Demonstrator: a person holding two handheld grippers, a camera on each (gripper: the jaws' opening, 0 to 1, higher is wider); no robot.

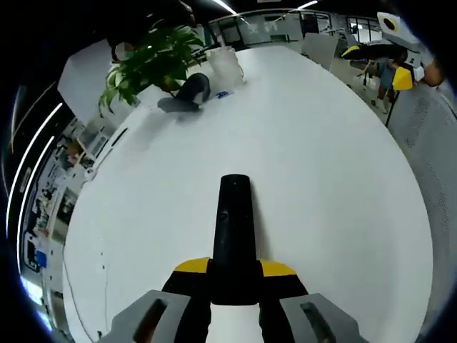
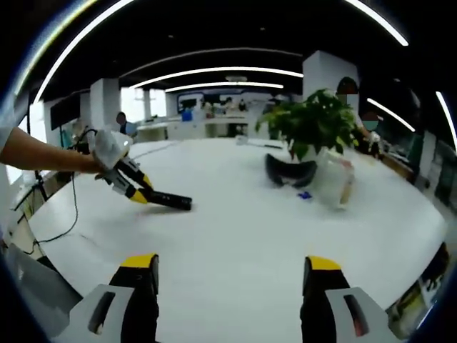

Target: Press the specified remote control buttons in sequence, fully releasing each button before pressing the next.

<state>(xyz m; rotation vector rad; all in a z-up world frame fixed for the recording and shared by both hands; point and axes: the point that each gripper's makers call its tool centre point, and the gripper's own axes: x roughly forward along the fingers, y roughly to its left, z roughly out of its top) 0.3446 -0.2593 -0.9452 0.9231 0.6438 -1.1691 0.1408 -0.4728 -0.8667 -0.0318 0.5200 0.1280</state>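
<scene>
A long black remote control (image 1: 233, 236) points away from me over the white table (image 1: 321, 186), and my left gripper (image 1: 235, 275) is shut on its near end between the yellow-tipped jaws. In the right gripper view the same remote (image 2: 168, 201) sticks out of the left gripper (image 2: 136, 189), held by a person's arm at the left, low over the table (image 2: 243, 236). My right gripper (image 2: 227, 275) stands open, its two jaws wide apart with only table surface between them, well to the right of the remote.
A potted green plant (image 1: 153, 61) stands at the table's far end with a dark headset-like object (image 1: 187, 93) and a clear plastic bag (image 1: 225, 64) beside it. These show as plant (image 2: 314, 125), dark object (image 2: 289, 171) and bag (image 2: 334, 179). A cable (image 2: 71, 214) hangs at the left edge.
</scene>
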